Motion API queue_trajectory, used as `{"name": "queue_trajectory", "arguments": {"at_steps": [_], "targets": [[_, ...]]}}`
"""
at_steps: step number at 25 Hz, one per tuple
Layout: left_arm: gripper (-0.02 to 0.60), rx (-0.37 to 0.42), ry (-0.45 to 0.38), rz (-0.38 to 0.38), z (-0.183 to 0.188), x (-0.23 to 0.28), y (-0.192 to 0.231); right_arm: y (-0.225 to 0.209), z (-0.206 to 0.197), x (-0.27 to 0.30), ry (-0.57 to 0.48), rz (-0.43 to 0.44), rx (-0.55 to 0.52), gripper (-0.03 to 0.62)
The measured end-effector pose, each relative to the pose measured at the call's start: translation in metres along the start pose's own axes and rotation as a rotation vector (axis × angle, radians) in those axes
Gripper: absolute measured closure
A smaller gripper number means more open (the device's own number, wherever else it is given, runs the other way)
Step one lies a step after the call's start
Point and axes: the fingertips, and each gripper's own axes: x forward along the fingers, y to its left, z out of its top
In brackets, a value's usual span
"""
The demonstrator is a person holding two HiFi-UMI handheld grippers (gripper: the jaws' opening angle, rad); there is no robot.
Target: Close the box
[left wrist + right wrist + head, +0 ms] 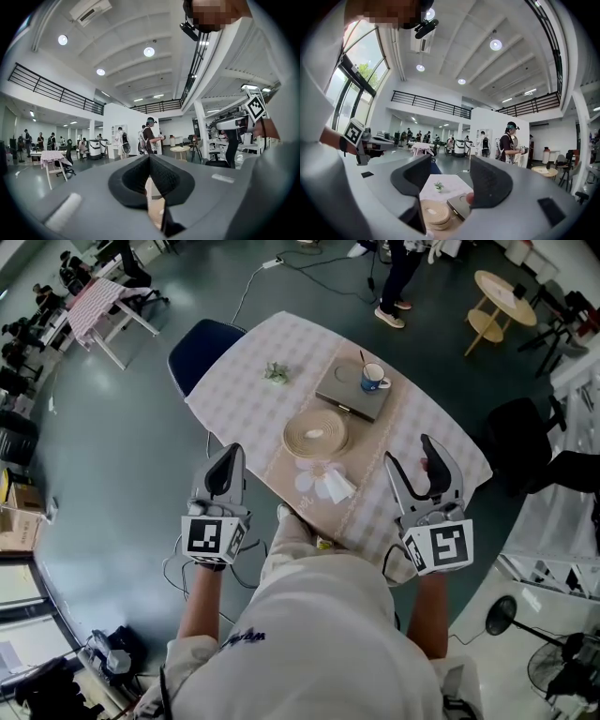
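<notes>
A round beige woven box [316, 434] lies near the middle of the table [234, 395]; it also shows low between the right jaws [436, 213]. Behind it lies a flat grey square box [352, 390] with a blue-and-white mug [374, 378] standing on it. My left gripper [229, 460] hangs off the table's left edge, jaws together, nothing in them; its own view shows the pads [161, 178] meeting. My right gripper [410, 454] hovers over the table's near right part, open and empty, short of both boxes [450, 176].
A small green plant [276, 372] sits at the table's far left. A white ribbon-like bundle [323, 484] lies near the front edge. A blue chair [202, 348] stands behind the table, a round wooden side table [502, 298] at far right. People stand in the hall.
</notes>
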Motion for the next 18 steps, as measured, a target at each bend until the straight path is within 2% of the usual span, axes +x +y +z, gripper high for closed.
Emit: {"name": "queue_trajectory", "arguments": {"at_steps": [6,11,14,17,18], "targets": [[0.58,-0.006,-0.006,-0.01,0.001,0.002,-0.007,-0.003,0.005,-0.004,-0.001,-0.003,0.0,0.37],[0.58,-0.002,0.014,-0.012,-0.005,-0.002,-0.008,-0.005,0.01,-0.009,-0.04,0.006,0.105,0.421],[0.58,0.007,0.018,-0.008,-0.005,-0.004,-0.007,-0.007,0.014,-0.012,-0.058,0.001,0.131,0.468],[0.58,0.012,0.011,0.01,-0.003,-0.007,-0.001,-0.007,0.014,-0.015,-0.058,0.007,0.134,0.563],[0.58,0.01,0.008,0.02,-0.002,-0.008,0.002,-0.007,0.013,-0.016,-0.056,0.011,0.135,0.57]]}}
